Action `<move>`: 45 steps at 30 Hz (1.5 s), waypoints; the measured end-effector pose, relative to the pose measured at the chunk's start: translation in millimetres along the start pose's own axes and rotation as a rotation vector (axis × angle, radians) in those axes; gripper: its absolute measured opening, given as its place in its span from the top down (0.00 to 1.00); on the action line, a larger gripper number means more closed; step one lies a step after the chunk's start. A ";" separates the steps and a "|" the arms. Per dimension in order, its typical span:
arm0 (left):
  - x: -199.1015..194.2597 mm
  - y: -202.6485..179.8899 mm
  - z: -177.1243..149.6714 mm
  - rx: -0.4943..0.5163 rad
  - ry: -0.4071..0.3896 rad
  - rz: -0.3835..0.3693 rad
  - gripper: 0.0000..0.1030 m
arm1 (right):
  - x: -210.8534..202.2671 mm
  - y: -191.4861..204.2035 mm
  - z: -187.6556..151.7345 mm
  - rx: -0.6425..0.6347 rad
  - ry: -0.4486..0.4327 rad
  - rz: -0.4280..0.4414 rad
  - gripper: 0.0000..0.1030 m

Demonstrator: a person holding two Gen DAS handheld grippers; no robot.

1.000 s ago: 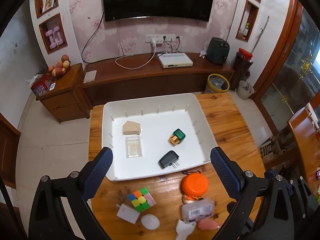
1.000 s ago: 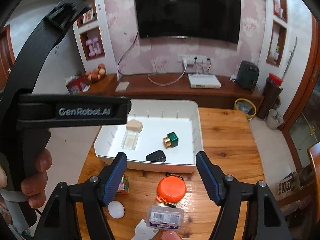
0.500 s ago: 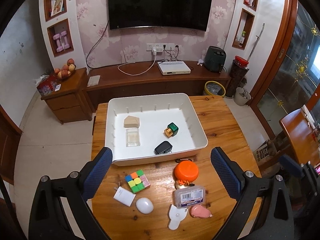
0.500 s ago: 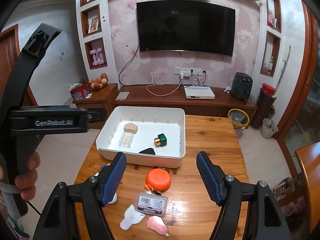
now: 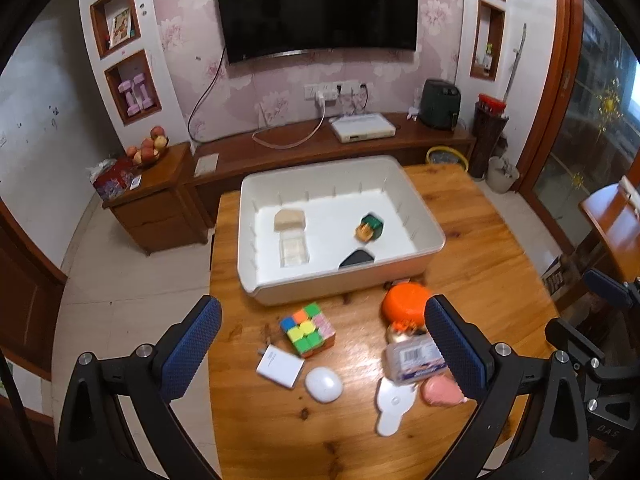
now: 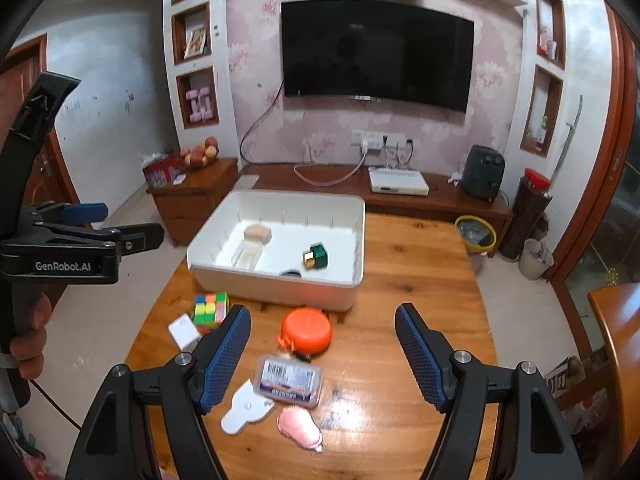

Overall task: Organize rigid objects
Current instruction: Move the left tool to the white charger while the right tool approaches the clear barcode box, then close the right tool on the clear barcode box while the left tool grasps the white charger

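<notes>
Rubik's cube (image 5: pixel 307 331) — bright multicolored squares, beside white bin (image 5: pixel 424 216)

Both tongs, left (image 5: pixel 320 344) and right (image 6: pixel 322 354), hover with jaws spread wide, gripping nothing.

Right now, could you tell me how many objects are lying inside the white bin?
4 in the white bin: a tan block far left, a clear box just in front of it, a green-and-gold bottle right of centre, and a black charger partly hidden behind the near wall.

black charger (image 5: pixel 357 258) half hidden behind bin wall (image 5: pixel 344 282)
</notes>
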State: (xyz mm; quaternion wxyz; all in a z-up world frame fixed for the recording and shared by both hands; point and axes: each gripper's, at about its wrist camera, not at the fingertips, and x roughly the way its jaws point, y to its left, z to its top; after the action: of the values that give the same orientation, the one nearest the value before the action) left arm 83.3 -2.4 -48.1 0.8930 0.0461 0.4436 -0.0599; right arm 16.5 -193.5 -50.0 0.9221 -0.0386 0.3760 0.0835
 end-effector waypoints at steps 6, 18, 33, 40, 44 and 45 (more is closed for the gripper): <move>30.0 15.8 -24.2 0.010 0.090 0.012 0.02 | 21.4 2.8 -25.5 0.011 0.061 0.038 0.27; 109.7 48.8 -75.5 0.106 0.316 0.043 0.02 | 83.5 14.0 -67.6 0.112 0.182 0.152 0.20; 194.5 73.1 -88.3 0.091 0.507 -0.012 0.01 | 157.4 25.8 -89.8 0.185 0.272 0.053 0.20; 199.2 67.3 -83.2 0.122 0.522 -0.069 0.01 | 172.9 38.2 -90.3 0.155 0.251 -0.033 0.00; 200.5 61.5 -86.4 0.155 0.540 -0.100 0.01 | 184.5 45.9 -91.2 0.133 0.256 -0.076 0.00; 200.6 60.0 -88.0 0.163 0.541 -0.103 0.01 | 189.7 46.3 -92.5 0.137 0.273 -0.086 0.00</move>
State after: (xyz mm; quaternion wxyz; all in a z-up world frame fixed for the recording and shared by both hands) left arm 143.2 55.6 -259.4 0.7312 0.1094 0.6613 -0.1263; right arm 78.0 -136.7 -249.3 0.8655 -0.0025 0.5008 0.0121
